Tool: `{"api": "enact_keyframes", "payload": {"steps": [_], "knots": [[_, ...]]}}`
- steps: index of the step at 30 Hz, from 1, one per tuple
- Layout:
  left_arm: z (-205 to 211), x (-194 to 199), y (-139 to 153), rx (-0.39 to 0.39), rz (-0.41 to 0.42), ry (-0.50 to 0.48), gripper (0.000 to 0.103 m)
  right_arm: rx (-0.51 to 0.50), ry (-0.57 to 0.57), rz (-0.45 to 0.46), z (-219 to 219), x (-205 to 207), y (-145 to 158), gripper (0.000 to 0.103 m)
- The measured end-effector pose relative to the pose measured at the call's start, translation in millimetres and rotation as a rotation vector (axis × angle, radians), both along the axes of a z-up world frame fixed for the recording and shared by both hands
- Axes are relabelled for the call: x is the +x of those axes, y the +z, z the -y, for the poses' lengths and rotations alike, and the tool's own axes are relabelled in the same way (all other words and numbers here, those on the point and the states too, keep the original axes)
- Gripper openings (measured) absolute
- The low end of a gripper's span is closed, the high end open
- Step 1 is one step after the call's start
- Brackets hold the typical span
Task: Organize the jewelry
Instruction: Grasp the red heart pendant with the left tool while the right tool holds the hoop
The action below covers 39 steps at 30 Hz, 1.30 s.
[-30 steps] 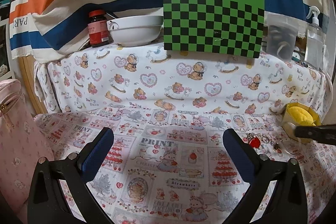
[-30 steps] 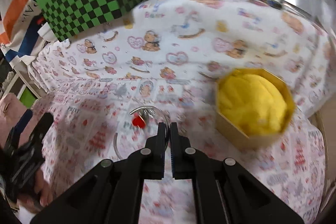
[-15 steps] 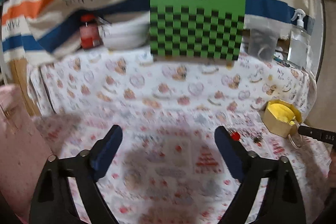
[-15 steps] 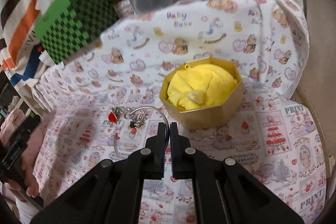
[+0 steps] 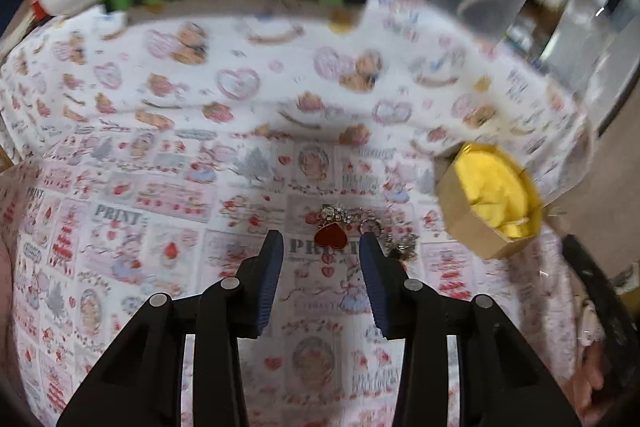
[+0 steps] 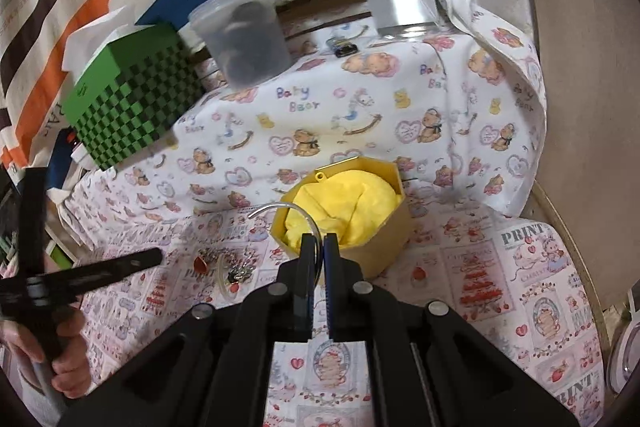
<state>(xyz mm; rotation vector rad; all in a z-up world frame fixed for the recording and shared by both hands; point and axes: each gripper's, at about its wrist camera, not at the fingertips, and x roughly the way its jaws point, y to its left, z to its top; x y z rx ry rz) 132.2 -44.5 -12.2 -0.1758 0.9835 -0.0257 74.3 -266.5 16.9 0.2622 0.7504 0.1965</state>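
The left tool [image 5: 321, 241] angles steeply down with jaws closing, while the right tool [image 6: 319, 242] stays clamped, tilted downward.

Bare cloth [image 5: 168, 195] lies open leftward — the yellow-lined box [image 5: 490, 203] blocks the right.

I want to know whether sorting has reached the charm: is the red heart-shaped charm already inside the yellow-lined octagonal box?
No, the red heart-shaped charm lies on the printed cloth, left of the yellow-lined octagonal box.

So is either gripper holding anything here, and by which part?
The right gripper pinches the thin silver bangle by its band. The left gripper holds nothing; its jaws are closing around the red heart charm.
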Motion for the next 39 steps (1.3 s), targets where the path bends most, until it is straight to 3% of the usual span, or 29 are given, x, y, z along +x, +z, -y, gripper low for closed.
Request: {"api": "enact_keyframes", "payload": {"steps": [2,6,11,16,28,32,39], "knots": [[2.8,9.7,-8.1,0.003,-0.026,0.02,0.026,0.006,-0.003,-0.003,1.1,0.0,-1.0,0.004],[6.1,13.9,-11.4,-0.025,-0.014,0.002,0.026,0.019,-0.014,-0.002,5.4,0.1,-0.4,0.004],[8.2,9.0,-14.8,0.0,0.011,0.028,0.027,0.031,-0.002,-0.009,5.6,1.0,-0.7,0.004],[-1.5,16.7,-30.9,-0.069,-0.032,0.025,0.027,0.02,0.006,-0.003,2.8,-0.3,-0.8,0.004],[0.0,23.4,-35.2,-0.054,-0.038,-0.004,0.024,0.014,-0.001,-0.019,2.9,2.8,-6.2,0.004],[-3.4,17.9,-34.9,-0.101,-0.038,0.008,0.024,0.023,-0.007,-0.008,5.2,1.6,-4.1,0.004],[-10.1,-1.1,-12.2,-0.097,0.053,-0.01,0.024,0.101,-0.015,0.012,14.9,-1.4,0.8,0.004]]}}
